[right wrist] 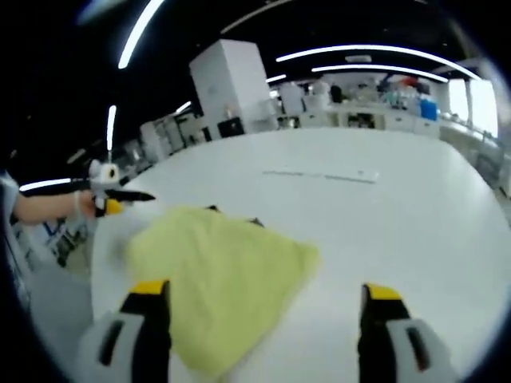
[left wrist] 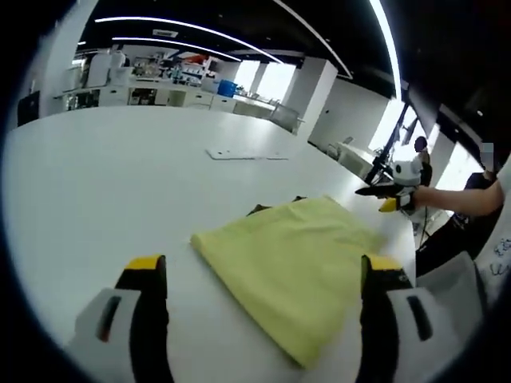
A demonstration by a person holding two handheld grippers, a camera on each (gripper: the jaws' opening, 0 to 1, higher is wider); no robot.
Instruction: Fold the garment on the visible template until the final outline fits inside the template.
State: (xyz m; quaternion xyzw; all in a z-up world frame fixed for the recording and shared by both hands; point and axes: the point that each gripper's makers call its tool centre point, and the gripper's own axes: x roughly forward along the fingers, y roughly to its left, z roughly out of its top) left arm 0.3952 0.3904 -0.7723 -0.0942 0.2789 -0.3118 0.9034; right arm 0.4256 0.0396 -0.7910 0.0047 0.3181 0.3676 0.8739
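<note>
I count one garment (left wrist: 299, 267), a yellow cloth lying folded into a rough rectangle on the one white table (left wrist: 120, 175), with a bit of dark material peeking out from under its far edge, possibly the template, though I cannot tell for sure. In the left gripper view my left gripper (left wrist: 259, 275) sits low over the table with its two yellow-tipped jaws spread wide apart, holding nothing; the garment lies between them and reaches in front of the right-hand jaw, but I cannot tell whether any jaw touches it. In the same view the right gripper (left wrist: 383, 191) shows at the far right, held by a hand (left wrist: 427, 195) near the garment's far corner, its dark jaws pointing toward the cloth; from that view alone I cannot tell their gap. In the right gripper view my right gripper (right wrist: 262, 295) also has its two yellow-tipped jaws wide apart and empty, with the garment (right wrist: 219, 271) lying near the left-hand jaw and the right-hand jaw over bare table (right wrist: 399, 223). There the left gripper (right wrist: 128, 194) appears at the far left, beside the garment's edge. One thin flat strip (left wrist: 246, 155) lies on the table well beyond the garment. Shelves and counters stand in the background under long ceiling lights.
</note>
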